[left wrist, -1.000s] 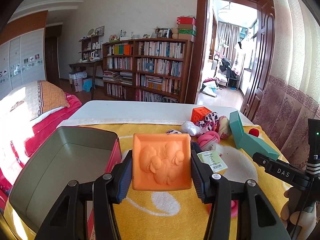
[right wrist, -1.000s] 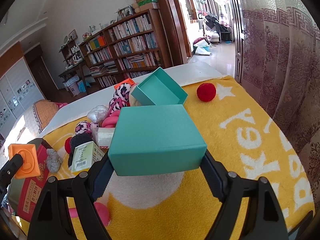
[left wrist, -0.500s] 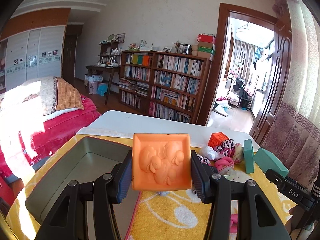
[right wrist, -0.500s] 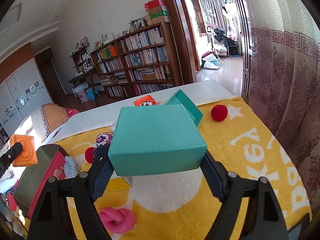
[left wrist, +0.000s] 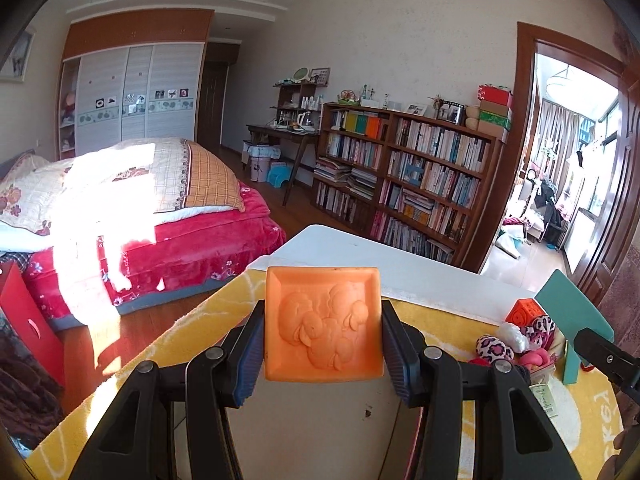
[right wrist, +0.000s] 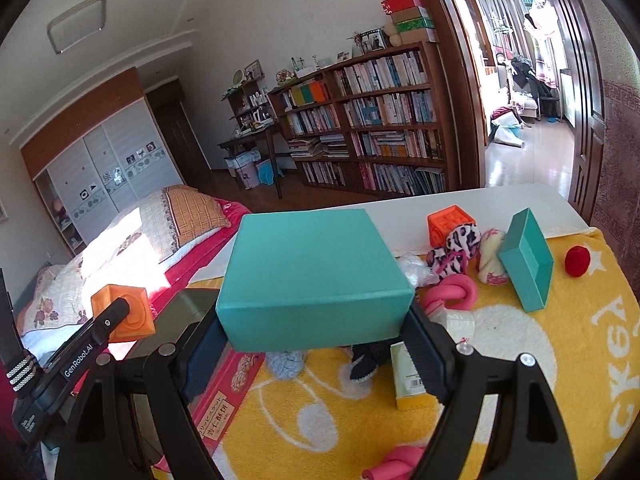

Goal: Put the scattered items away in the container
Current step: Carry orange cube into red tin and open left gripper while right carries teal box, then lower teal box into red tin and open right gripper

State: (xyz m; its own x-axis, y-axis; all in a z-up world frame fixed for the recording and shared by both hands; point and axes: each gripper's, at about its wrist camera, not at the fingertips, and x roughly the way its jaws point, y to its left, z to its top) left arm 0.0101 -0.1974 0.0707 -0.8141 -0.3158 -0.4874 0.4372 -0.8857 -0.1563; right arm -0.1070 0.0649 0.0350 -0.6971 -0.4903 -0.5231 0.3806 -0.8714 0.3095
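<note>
1. Reading "GenRobot.AI" in white on the left hand-held gripper (right wrist: 105, 322) body; the red tin's (right wrist: 224, 396) side carries a label in East Asian characters, and big white letters run across the yellow towel (right wrist: 560, 360) on the desk (right wrist: 460, 204)
2. Left hand-held gripper (left wrist: 322, 324) is partly closed, its pads pinching an orange embossed block (left wrist: 322, 323) above the open tin (left wrist: 312, 432)
3. Right hand-held gripper (right wrist: 316, 330) stands wide, jaws clamped on a teal box (right wrist: 314, 280) held above the towel just beside the tin
4. Scattered toys lie on the towel: orange cube (right wrist: 450, 222), red ball (right wrist: 577, 261), pink knot (right wrist: 454, 294), a second teal box (right wrist: 526, 260)
</note>
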